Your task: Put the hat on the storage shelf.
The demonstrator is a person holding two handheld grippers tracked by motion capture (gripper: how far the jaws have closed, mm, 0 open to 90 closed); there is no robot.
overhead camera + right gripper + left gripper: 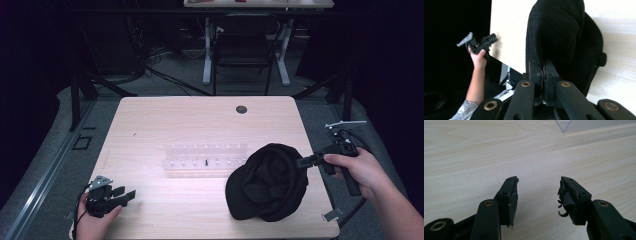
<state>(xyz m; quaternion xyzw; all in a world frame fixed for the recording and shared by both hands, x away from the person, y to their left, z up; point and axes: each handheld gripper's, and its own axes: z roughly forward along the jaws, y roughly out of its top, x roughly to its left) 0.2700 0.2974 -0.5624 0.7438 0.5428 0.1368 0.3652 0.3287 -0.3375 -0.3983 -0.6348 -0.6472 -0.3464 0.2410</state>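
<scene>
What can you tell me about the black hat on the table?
The black fabric cap looks soft and a bit fuzzy, with a rounded crown and a short brim toward the near table edge. In the right gripper view a small button shows on its crown. It sits on the light wooden table, near its right front corner, beside a clear plastic rack. The right tool is shut on its edge, lifting that side.

My workspace is a pale wooden table (150, 125) with a round grommet hole (241, 109) near its far edge. A clear acrylic rack (205, 156) sits mid-table; a black cap (267, 185) rests just right of it.
</scene>
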